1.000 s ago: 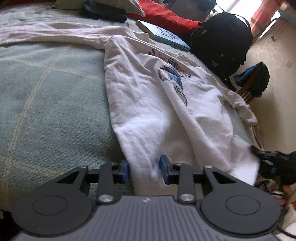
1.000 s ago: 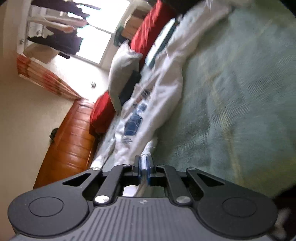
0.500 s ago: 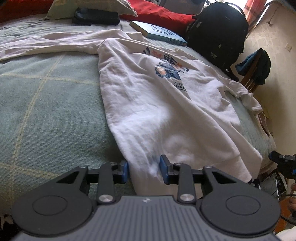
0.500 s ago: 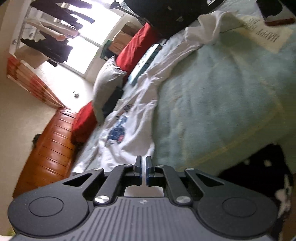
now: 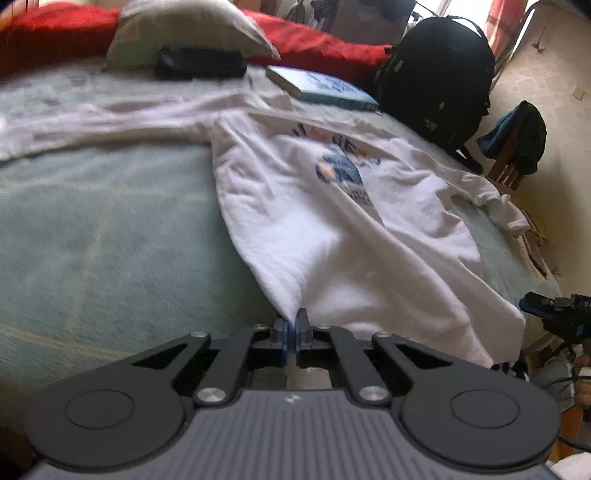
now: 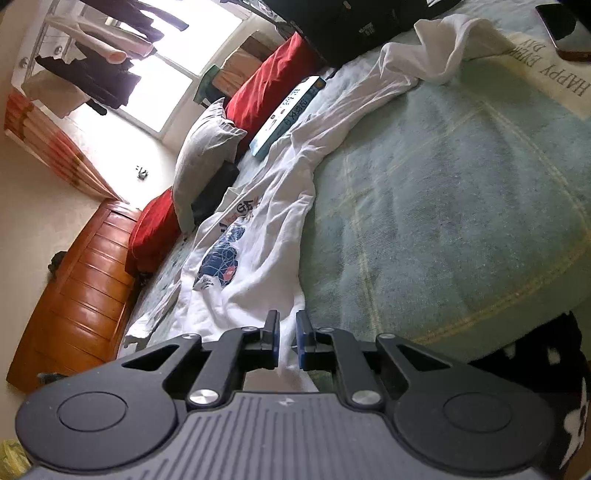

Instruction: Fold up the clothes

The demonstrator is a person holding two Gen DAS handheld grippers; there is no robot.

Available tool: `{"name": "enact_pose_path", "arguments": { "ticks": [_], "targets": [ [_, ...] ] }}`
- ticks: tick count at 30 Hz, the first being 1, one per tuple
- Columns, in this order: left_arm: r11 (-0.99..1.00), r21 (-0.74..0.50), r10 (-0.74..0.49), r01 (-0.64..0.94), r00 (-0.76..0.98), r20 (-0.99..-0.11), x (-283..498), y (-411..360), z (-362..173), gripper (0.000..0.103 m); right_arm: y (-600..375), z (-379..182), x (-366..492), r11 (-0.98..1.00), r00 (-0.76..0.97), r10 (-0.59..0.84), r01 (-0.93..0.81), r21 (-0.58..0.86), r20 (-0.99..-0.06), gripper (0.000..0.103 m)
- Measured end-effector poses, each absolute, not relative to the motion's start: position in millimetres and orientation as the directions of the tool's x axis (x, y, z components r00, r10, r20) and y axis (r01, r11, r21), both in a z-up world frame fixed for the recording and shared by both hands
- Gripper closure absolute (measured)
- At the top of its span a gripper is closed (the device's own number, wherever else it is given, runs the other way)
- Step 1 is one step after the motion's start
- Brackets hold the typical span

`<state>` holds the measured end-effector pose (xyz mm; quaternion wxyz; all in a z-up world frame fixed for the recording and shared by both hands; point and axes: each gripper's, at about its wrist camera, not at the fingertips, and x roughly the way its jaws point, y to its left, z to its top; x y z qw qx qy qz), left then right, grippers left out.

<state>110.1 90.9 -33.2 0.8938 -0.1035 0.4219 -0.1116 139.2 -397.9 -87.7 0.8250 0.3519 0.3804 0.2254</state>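
A white long-sleeved shirt point(image 5: 351, 229) with a blue chest print lies spread face up on a pale green blanket point(image 5: 92, 229). My left gripper point(image 5: 291, 325) is shut on the near left corner of its hem, and the cloth rises in a ridge to the jaws. In the right wrist view the same shirt point(image 6: 266, 266) runs away from my right gripper point(image 6: 287, 332), which is at the hem's other end. Its jaws are opening. A narrow gap shows between the pads, with white cloth lying in it.
At the head of the bed lie a book point(image 5: 325, 88), a grey pillow point(image 5: 188, 33), red cushions point(image 5: 314, 40) and a black backpack point(image 5: 439, 70). A phone point(image 6: 561, 29) rests on the blanket's far corner. A wooden headboard point(image 6: 85, 295) lines the left side.
My left jaws, which stood apart around the hem, have closed on it and risen a little. My right jaws, shut before, have parted slightly, and that gripper has moved along the bed edge.
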Motion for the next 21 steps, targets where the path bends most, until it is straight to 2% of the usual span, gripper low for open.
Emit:
{"name": "enact_pose_path", "arguments": {
  "ticks": [7, 9, 11, 13, 16, 21],
  "targets": [
    [0.969, -0.248, -0.204, 0.009, 0.601, -0.773, 112, 124, -38, 0.101, -401, -86, 145, 0.687, 0.617, 0.606, -0.090, 0.721, -0.501, 0.088],
    [0.970, -0.245, -0.198, 0.001, 0.592, -0.781, 113, 128, -39, 0.095, -400, -84, 148, 0.707, 0.616, 0.594, -0.093, 0.702, -0.517, 0.084],
    [0.967, -0.255, -0.205, 0.001, 0.596, -0.776, 113, 130, -34, 0.094, -398, -81, 153, 0.732, 0.616, 0.579, -0.103, 0.674, -0.535, 0.079],
    [0.967, -0.254, -0.200, 0.006, 0.633, -0.748, 113, 134, -21, 0.091, -397, -79, 160, 0.748, 0.612, 0.572, -0.117, 0.653, -0.545, 0.079],
    [0.972, -0.235, -0.187, 0.023, 0.679, -0.710, 120, 137, -4, 0.078, -393, -76, 177, 0.766, 0.603, 0.570, -0.144, 0.627, -0.558, 0.079],
    [0.977, -0.203, -0.193, 0.065, 0.677, -0.711, 146, 120, -1, 0.076, -384, -76, 225, 0.775, 0.561, 0.591, -0.196, 0.601, -0.580, 0.074]
  ]
}}
